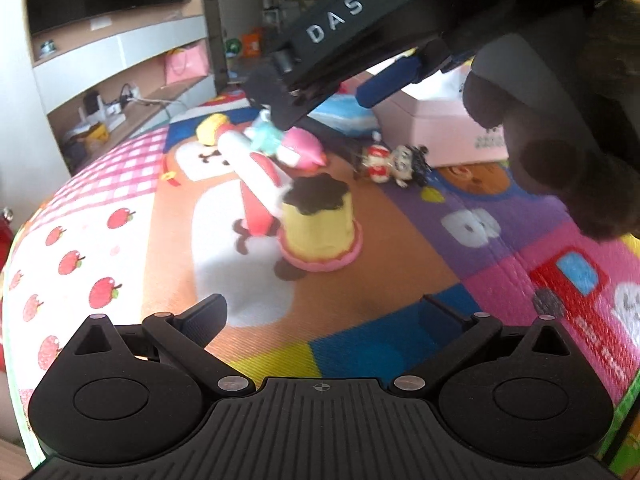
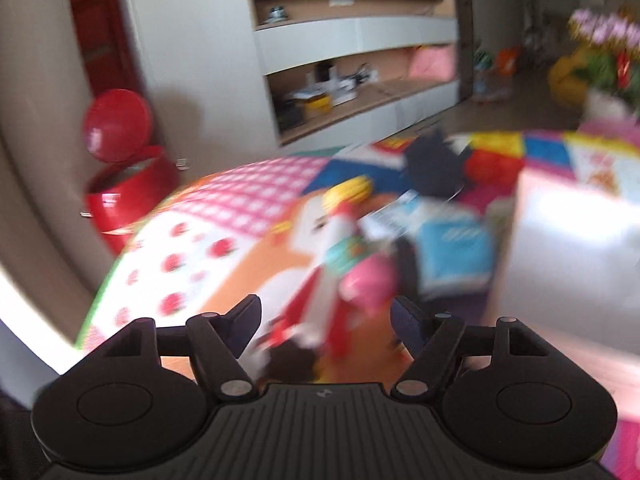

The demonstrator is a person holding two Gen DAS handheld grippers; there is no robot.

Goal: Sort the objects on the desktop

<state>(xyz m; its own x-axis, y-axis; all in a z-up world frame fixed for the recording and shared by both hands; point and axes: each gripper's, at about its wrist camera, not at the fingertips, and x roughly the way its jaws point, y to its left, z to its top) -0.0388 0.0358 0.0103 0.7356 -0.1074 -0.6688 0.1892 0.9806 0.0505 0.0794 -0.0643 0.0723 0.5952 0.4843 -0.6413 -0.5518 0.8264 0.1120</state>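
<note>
A yellow pudding toy [image 1: 319, 226] with a dark top and pink base stands on the colourful play mat [image 1: 400, 240]. Behind it lie a red and white tube [image 1: 260, 184], a pink toy [image 1: 304, 148], a teal toy [image 1: 266, 136] and a yellow toy [image 1: 212, 128]. Two small figurines [image 1: 394, 164] lie further right. My left gripper [image 1: 324, 316] is open and empty, short of the pudding. My right gripper [image 2: 326, 316] is open above the pink toy [image 2: 368, 284] and the tube [image 2: 320, 292]; it also shows in the left wrist view [image 1: 316, 92]. The right wrist view is blurred.
A pink box [image 1: 436, 128] stands at the back right of the mat, with a blue and white packet [image 1: 344, 114] beside it. A red pot [image 2: 128, 196] sits beyond the mat's left edge. Shelves [image 2: 352, 80] line the wall behind.
</note>
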